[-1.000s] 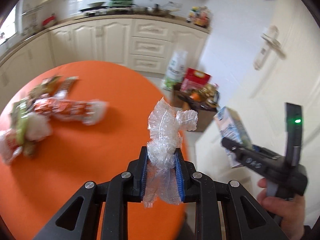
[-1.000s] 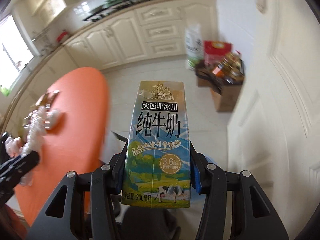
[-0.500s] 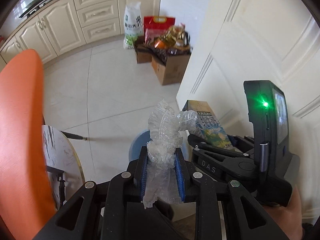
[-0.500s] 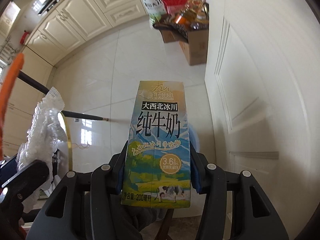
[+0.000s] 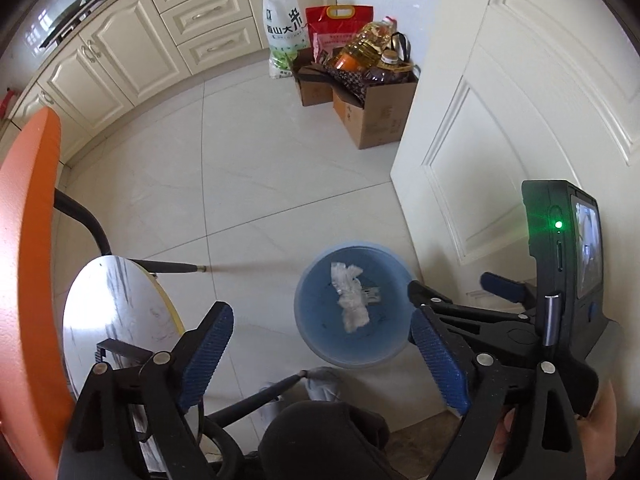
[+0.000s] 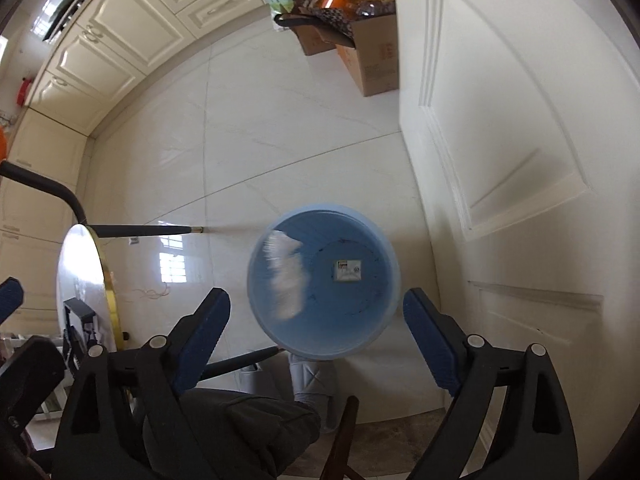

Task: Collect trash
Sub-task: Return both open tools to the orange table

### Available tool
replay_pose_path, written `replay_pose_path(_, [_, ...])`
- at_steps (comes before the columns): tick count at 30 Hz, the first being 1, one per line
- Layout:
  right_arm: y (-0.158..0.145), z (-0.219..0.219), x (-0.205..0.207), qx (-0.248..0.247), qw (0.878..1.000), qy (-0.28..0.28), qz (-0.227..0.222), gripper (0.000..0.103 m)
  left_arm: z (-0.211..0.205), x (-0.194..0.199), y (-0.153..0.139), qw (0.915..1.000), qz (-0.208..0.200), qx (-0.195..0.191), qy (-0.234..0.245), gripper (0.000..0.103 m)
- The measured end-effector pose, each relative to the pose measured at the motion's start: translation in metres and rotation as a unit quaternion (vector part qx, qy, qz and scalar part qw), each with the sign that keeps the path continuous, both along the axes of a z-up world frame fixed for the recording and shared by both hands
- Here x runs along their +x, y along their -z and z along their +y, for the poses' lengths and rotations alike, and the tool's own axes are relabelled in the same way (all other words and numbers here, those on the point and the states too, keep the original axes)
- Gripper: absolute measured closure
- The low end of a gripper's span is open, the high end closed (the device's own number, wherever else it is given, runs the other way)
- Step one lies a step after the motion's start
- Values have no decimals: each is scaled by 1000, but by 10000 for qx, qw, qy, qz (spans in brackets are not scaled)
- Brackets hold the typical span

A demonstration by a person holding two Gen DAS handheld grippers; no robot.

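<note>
A: Blue trash bin (image 6: 323, 342), lower centre, on the floor by the white door (image 6: 520, 120)?

B: Yes. Crumpled clear plastic wrap (image 5: 349, 296) is inside it; the right view shows it blurred.

A: Handling?

B: Looks featherlight, soft, springy; pinch a bunched fold.

A: Fingers?

B: Left gripper (image 5: 324, 354) and right gripper (image 6: 316, 340) both spread wide, holding nothing.

Crumpled clear plastic wrap (image 5: 350, 298) inside round blue bin (image 5: 310, 332) on floor.
</note>
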State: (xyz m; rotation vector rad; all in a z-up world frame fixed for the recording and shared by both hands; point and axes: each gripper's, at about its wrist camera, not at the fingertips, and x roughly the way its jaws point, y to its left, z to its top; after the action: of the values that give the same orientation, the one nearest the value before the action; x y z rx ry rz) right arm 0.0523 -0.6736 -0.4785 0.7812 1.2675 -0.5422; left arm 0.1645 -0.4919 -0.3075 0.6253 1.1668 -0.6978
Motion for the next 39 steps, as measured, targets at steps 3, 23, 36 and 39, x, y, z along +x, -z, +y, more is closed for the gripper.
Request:
replay_pose_path(3, [-5, 1, -7, -208, 9996, 67, 196, 7, 3, -11, 0, 10000, -76, -13, -12, 15])
replay_pose_path(23, [-220, 60, -9, -1589, 9772, -66, -1407, 0, 166, -86, -174, 9665, -1369, -2061, -687, 1])
replay_pose_path(36, [-331, 189, 39, -1781, 9405, -1272, -2598, 0, 337, -148, -243, 9224, -2163, -2452, -2058, 1])
replay_pose_path(39, [-344, 222, 45, -1834, 9298, -1571, -2779, 0, 367, -162, -256, 9106, -2431, -2334, -2392, 1])
